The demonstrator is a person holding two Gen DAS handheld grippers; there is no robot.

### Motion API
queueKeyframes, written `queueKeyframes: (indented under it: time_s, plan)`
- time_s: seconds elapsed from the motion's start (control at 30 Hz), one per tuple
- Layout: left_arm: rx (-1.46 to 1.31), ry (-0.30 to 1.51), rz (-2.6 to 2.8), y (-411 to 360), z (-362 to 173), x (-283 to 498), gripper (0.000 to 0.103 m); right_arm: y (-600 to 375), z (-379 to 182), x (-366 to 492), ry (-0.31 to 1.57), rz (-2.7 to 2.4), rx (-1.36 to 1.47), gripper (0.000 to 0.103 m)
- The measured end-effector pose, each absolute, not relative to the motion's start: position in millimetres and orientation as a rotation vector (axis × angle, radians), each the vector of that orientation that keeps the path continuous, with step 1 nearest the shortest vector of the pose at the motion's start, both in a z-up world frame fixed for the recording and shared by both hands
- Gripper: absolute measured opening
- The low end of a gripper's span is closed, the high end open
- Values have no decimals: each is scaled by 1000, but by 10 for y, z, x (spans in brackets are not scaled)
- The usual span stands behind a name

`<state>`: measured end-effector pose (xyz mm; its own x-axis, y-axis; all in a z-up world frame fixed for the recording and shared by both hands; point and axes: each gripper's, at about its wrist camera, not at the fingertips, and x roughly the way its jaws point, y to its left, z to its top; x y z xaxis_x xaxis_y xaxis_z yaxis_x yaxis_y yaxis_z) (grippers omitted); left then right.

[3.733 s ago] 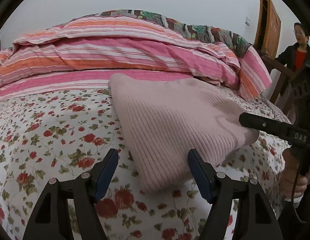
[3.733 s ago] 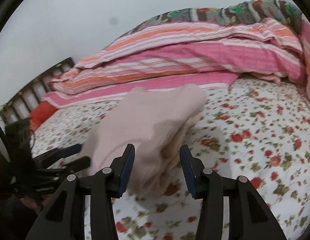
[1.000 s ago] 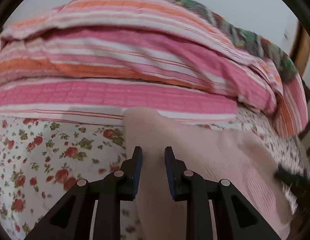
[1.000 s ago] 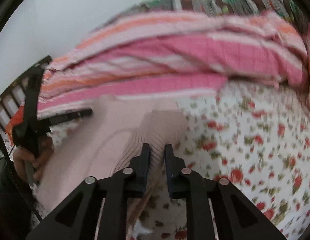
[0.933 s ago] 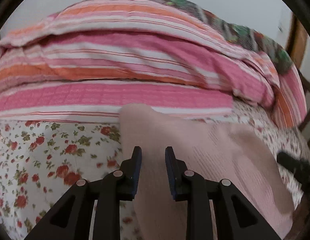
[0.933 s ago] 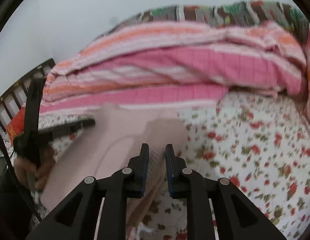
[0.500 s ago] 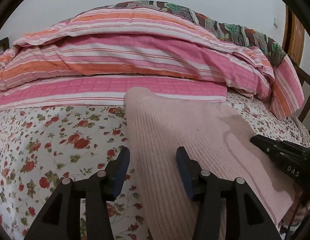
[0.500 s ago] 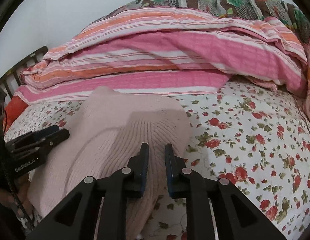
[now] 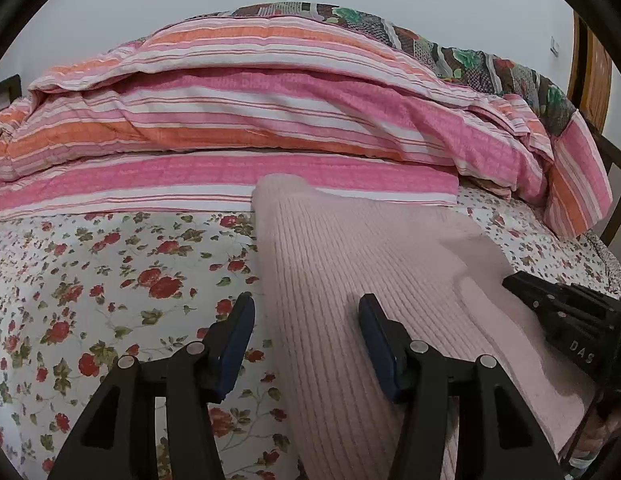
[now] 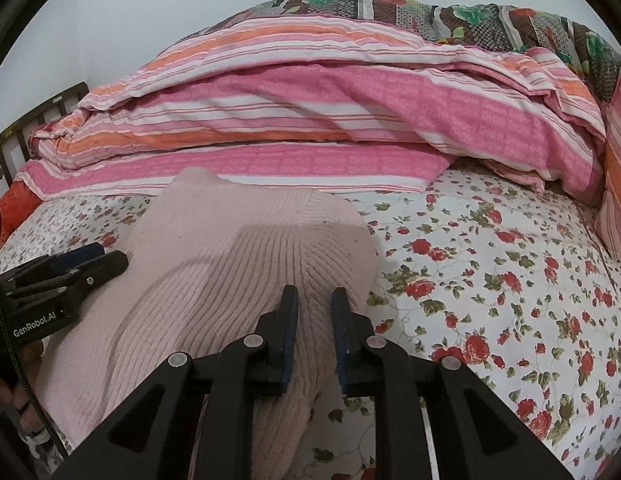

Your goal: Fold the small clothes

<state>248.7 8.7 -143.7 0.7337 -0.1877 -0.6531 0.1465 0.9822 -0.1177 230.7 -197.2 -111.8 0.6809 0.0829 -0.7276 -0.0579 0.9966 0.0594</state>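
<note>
Floral sheet [image 9: 110, 280] carries pink sweater [image 9: 350, 264]; left gripper [image 9: 306, 340] jaws opening, right gripper [image 10: 313, 332] pinching knit.

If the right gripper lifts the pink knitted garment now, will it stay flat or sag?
The pink knitted garment will probably sag: its ribbed knit bunches where the right gripper pinches it. It looks soft, likely light, and unlikely to slip.

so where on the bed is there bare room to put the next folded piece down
Two bare patches of floral sheet: one left of the pink sweater, below the striped quilt; a wider one right of the sweater, running to the quilt's edge. It is crowded over the sweater, where both grippers work.
</note>
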Motion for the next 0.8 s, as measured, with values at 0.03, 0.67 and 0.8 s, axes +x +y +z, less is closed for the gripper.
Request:
queueKeyframes:
  time_s: [0.03, 0.67, 0.8]
  plan:
    - [-56, 721, -180, 86, -1433, 2486, 52, -1994, -1088, 2295, 805, 82, 51, 17]
    - [-123, 698, -184, 196, -1413, 2452, 59, -2231, -1153, 2369, 847, 144, 292, 25]
    - [-147, 663, -213, 227, -1363, 2393, 59, -2173, -1022, 2257, 757, 136, 236, 10]
